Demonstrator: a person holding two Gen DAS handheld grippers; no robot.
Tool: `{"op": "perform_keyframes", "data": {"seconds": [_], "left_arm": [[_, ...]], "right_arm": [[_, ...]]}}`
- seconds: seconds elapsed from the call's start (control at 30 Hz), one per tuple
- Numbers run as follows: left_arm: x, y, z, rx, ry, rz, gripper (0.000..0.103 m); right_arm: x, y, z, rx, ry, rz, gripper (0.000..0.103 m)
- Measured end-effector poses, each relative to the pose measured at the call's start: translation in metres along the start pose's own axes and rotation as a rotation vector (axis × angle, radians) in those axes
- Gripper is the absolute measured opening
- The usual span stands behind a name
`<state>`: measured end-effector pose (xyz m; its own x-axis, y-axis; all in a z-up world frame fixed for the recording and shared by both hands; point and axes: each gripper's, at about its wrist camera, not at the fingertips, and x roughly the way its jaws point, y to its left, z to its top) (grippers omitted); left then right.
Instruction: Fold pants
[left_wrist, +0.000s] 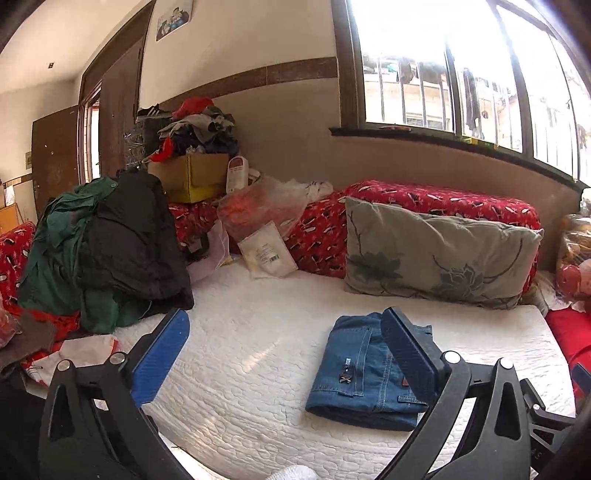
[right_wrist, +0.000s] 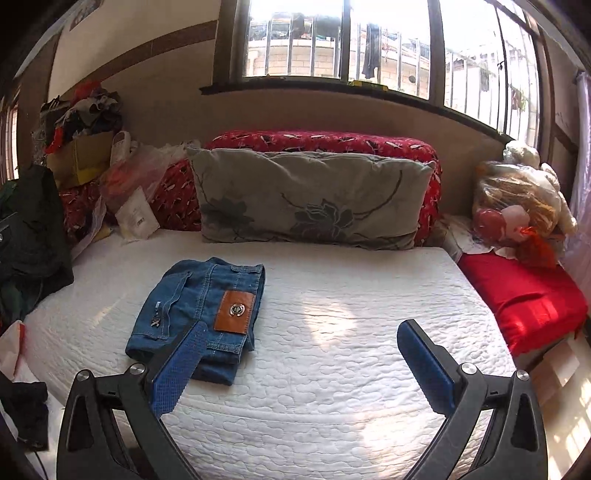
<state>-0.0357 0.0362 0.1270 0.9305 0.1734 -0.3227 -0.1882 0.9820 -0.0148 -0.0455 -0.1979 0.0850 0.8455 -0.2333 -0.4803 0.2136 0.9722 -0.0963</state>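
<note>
Nearest to us are our own two grippers: the left gripper and the right gripper both have their jaws spread wide, pinching nothing, and both are raised above the bed. The pants, blue denim, lie folded into a compact rectangle on the white quilted mattress, with a brown leather patch facing up. In the left wrist view the pants sit partly behind our right-hand finger; in the right wrist view they sit partly behind our left-hand finger. Behind them a grey flowered pillow leans on a red patterned cushion. To the left is a heap of dark and green clothes, with a cardboard box of clothes farther back.
</note>
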Motion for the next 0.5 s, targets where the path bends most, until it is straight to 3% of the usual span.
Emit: {"op": "perform_keyframes", "data": {"seconds": [0.03, 0.07, 0.13, 0.27, 0.33, 0.5], "left_arm": [[0.0, 0.001, -0.004, -0.006, -0.009, -0.019, 0.103], [0.003, 0.001, -0.01, -0.006, 0.003, -0.041, 0.103], [0.011, -0.001, -0.026, 0.004, 0.069, -0.086, 0.103], [0.039, -0.021, -0.063, 0.091, 0.293, -0.158, 0.103], [0.051, -0.029, -0.08, 0.119, 0.381, -0.176, 0.103], [0.061, -0.044, -0.104, 0.16, 0.469, -0.178, 0.103]], "right_arm": [[0.003, 0.001, -0.002, 0.004, 0.025, -0.068, 0.103], [0.01, -0.001, -0.004, 0.008, 0.086, -0.069, 0.103], [0.025, -0.008, -0.012, 0.049, 0.18, 0.015, 0.103], [0.041, -0.014, -0.034, 0.095, 0.277, 0.09, 0.103], [0.05, -0.015, -0.043, 0.127, 0.332, 0.183, 0.103], [0.06, -0.021, -0.064, 0.228, 0.392, 0.255, 0.103]]}}
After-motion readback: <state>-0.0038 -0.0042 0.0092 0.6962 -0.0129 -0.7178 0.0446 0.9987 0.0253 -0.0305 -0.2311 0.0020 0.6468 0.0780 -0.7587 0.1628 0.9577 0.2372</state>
